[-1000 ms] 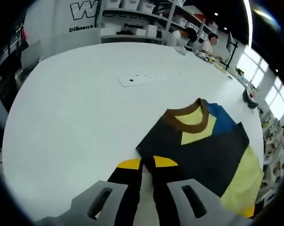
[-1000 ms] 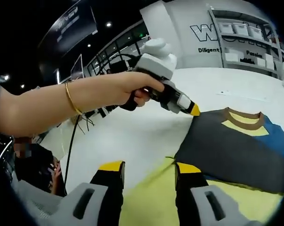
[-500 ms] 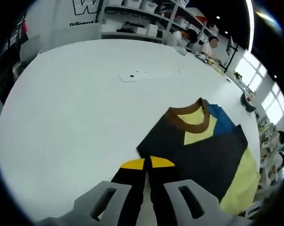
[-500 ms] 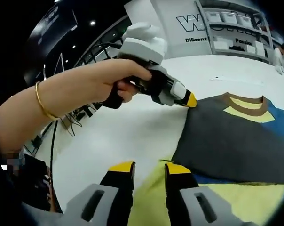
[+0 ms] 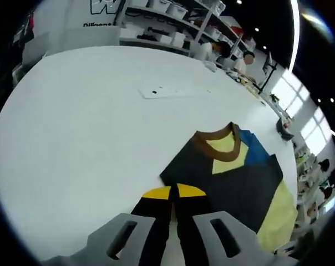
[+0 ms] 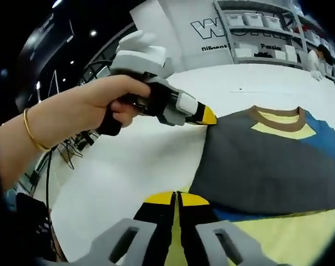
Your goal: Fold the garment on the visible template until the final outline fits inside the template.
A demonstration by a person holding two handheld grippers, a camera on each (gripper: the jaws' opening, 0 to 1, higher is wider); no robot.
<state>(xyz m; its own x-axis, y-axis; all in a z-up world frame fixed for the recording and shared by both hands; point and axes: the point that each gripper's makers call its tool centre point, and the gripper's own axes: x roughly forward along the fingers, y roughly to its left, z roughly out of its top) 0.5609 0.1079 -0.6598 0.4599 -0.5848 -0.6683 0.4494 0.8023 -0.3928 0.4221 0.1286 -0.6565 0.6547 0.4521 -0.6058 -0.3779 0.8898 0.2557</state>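
We had the shirt (image 5: 234,177) lying partly folded on the white table (image 5: 84,127), dark panel over yellow. Our left gripper (image 5: 174,192) was pinched closed at the dark corner and our right gripper (image 6: 176,198) was clenched on the yellow hem, though whether either truly had cloth we could not tell. We judged that uneven lifting could drag the folded layers askew, or a thin pinch could slip and spill the fold.
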